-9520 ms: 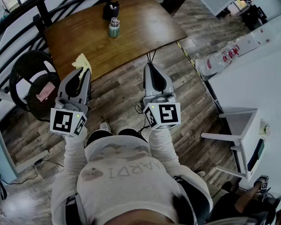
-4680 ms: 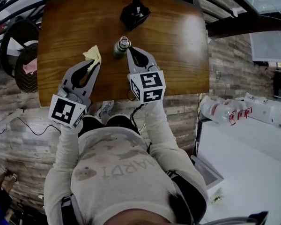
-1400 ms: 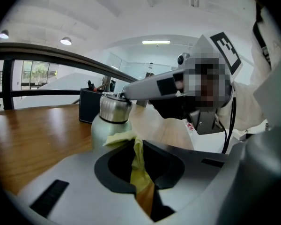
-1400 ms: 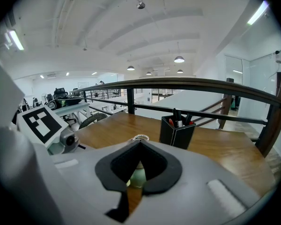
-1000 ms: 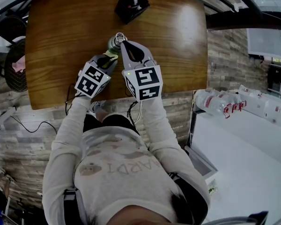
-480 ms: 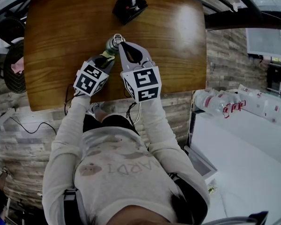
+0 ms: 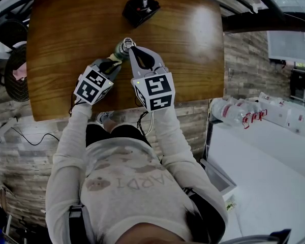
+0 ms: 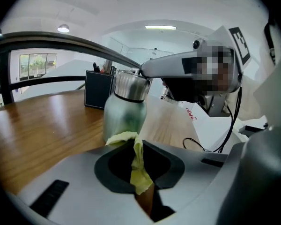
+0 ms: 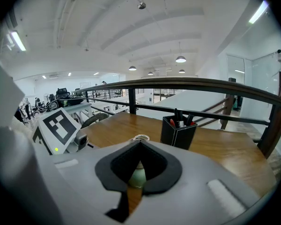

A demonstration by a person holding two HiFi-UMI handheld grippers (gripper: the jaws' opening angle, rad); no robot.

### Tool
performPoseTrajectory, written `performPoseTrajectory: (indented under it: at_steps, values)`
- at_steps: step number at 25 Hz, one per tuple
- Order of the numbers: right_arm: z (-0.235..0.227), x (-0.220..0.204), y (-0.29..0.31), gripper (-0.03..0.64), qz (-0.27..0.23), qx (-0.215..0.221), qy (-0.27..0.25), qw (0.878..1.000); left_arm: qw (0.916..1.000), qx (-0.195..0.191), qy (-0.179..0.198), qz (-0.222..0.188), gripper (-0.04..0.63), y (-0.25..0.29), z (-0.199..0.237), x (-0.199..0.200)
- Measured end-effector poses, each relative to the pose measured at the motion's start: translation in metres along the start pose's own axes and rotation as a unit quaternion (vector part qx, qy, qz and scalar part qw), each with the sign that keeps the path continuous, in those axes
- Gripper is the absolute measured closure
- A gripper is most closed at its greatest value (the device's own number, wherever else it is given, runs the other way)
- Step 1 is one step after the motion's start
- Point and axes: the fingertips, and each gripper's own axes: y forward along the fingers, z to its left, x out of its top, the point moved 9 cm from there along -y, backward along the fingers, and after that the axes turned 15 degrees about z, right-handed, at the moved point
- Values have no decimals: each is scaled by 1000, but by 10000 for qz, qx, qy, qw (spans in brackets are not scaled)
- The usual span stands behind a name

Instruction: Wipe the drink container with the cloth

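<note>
A green drink container [image 7: 123, 48] with a steel lid stands upright on the wooden table [image 7: 66, 29]. My right gripper [image 7: 131, 48] reaches over it, its jaws shut at the lid. In the right gripper view the green body [image 9: 138, 175] shows through the gap behind that gripper's [image 9: 139, 143] closed tips. My left gripper [image 7: 115, 61] is shut on a crumpled yellow cloth [image 8: 139, 168], whose top fold rests against the container's [image 8: 125, 111] lower side. The left gripper's [image 8: 135, 142] tips sit just short of the container.
A black pen holder [image 7: 141, 7] stands farther back on the table, also visible past the container [image 8: 98, 89] and beyond the right jaws [image 9: 178, 131]. A dark railing [image 9: 178, 86] runs behind the table. A round wicker chair [image 7: 12, 60] sits at the table's left end.
My left gripper has slid a little to the left and back along the container's side with the cloth still in it. The right gripper stays at the lid.
</note>
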Motion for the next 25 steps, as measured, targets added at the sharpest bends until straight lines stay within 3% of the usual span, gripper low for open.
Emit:
performPoseTrajectory:
  at_steps: [10,25]
  values:
    - [1,-1,0,607,-13,0,8,10000,9965,-239,780,-157,566,-23,6,12]
    - [1,0,1,607,-19,21,38,10000,9924,-414,1024,-535,565,-44,5,33]
